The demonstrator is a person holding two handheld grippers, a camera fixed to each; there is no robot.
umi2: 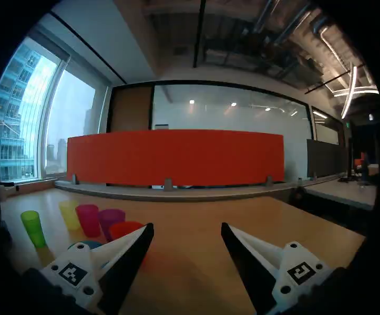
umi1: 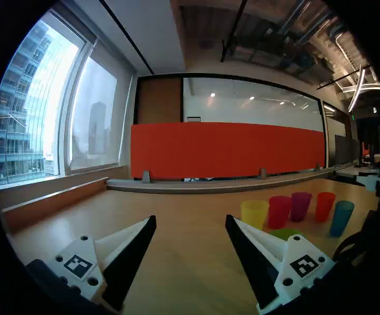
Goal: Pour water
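Gaping wide and empty, the left claw is held above a wooden table, with a cluster of coloured cups seen ahead and to its right. The right claw is likewise spread wide with nothing gripped; the same cups are seen ahead to its left.
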